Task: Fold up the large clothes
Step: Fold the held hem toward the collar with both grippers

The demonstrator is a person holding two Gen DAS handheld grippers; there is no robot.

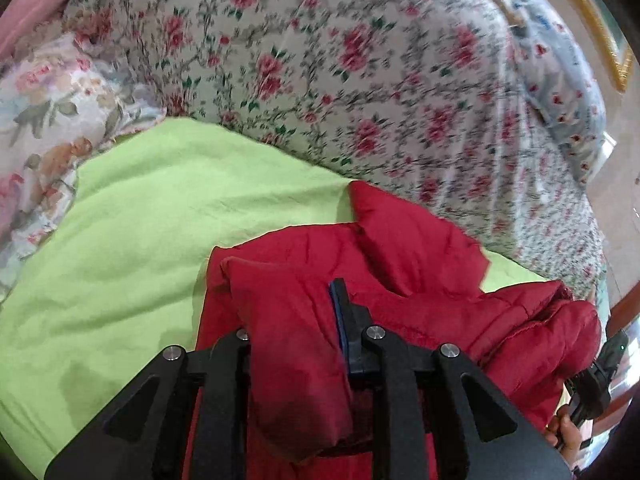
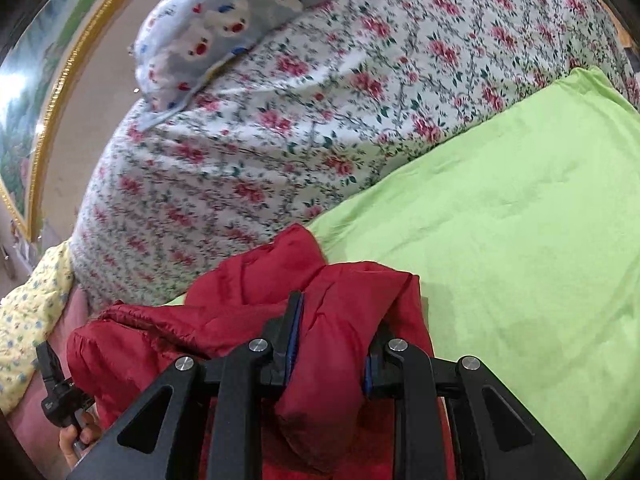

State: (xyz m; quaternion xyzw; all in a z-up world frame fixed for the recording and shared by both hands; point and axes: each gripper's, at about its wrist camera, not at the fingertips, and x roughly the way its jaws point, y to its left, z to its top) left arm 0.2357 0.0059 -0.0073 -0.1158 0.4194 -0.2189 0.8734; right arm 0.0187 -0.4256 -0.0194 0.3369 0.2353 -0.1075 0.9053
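Observation:
A red puffer jacket [image 1: 420,280] lies bunched on a lime-green sheet [image 1: 140,240]. My left gripper [image 1: 294,320] is shut on a thick fold of the jacket; its left finger is hidden under the cloth. In the right wrist view the same jacket [image 2: 240,292] shows, and my right gripper [image 2: 334,328] is shut on another thick fold of it. The other hand-held gripper shows at the right edge of the left wrist view [image 1: 600,376] and at the lower left of the right wrist view [image 2: 56,392].
A big rose-print duvet [image 1: 320,60] is heaped behind the jacket. A blue bear-print pillow [image 2: 224,20] lies on it. A pastel floral pillow [image 1: 48,120] sits at the left. A gold-framed picture [image 2: 44,92] hangs on the wall. The green sheet [image 2: 520,220] spreads to the right.

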